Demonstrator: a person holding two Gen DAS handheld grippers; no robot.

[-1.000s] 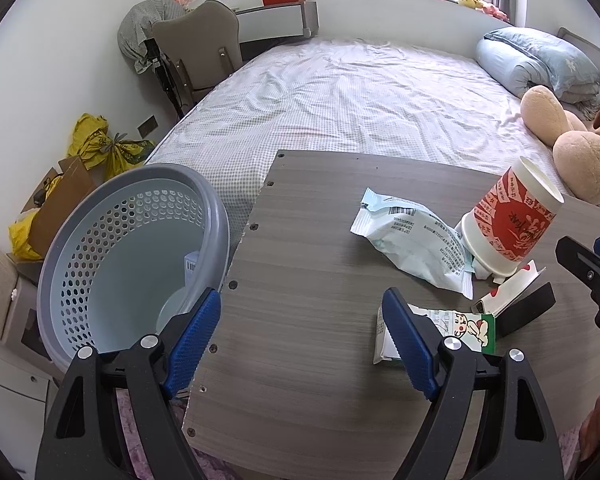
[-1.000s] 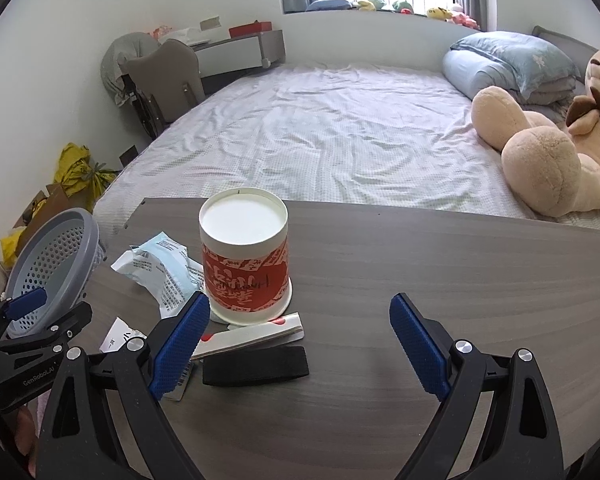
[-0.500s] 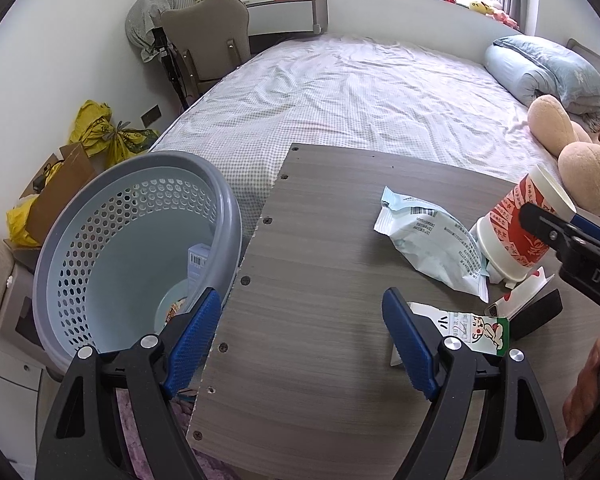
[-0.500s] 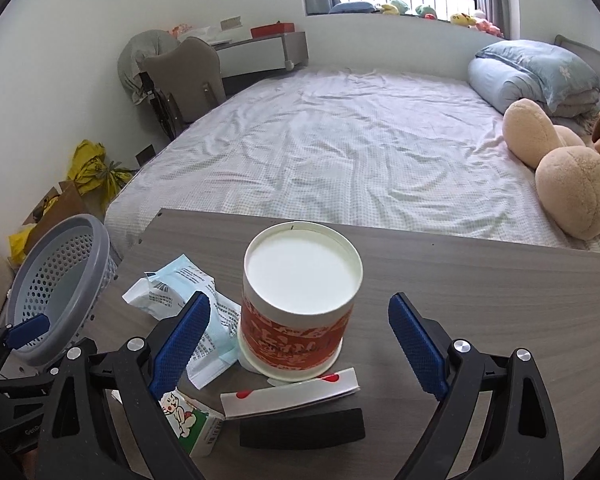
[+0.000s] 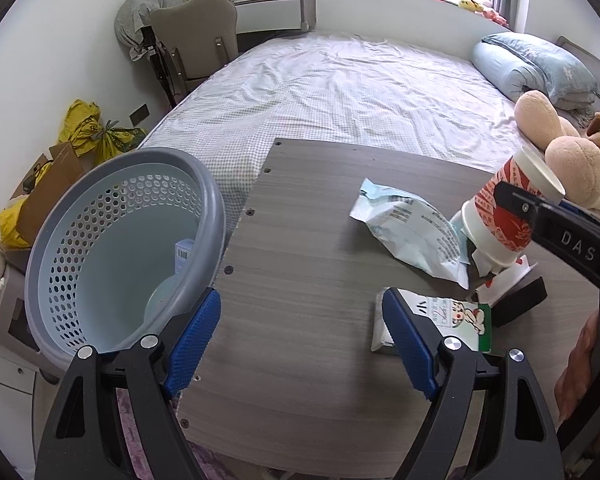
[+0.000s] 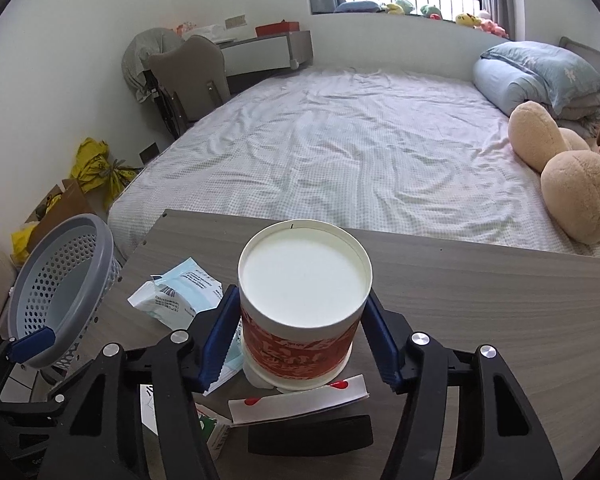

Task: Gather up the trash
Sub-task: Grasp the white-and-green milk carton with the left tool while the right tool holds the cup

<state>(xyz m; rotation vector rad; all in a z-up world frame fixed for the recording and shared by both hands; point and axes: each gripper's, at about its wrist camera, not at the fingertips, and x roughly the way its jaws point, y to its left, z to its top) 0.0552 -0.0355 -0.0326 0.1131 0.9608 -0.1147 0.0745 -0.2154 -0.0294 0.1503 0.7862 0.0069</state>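
Observation:
A red-and-white paper cup (image 6: 304, 320) stands upside down on the wooden table (image 6: 480, 300). My right gripper (image 6: 302, 340) is shut on the cup, a blue pad on each side. The cup also shows in the left wrist view (image 5: 508, 216). A pale blue wrapper (image 5: 412, 232) lies left of it. A green-and-white carton (image 5: 456, 320) lies near the table's front. A white-and-red card (image 6: 300, 400) rests on a black block (image 6: 312, 434) below the cup. My left gripper (image 5: 300, 340) is open and empty over the table's left edge, beside the grey perforated basket (image 5: 120, 240).
The basket holds a small box (image 5: 184, 256) and a disc. A bed (image 5: 340, 92) lies beyond the table, with a plush bear (image 6: 560, 172) and a pillow (image 6: 540, 76) at the right. A chair (image 5: 196, 40) and yellow bags (image 5: 96, 132) stand at the left.
My right gripper has moved forward and closed around the cup. My left gripper has shifted slightly and stayed open.

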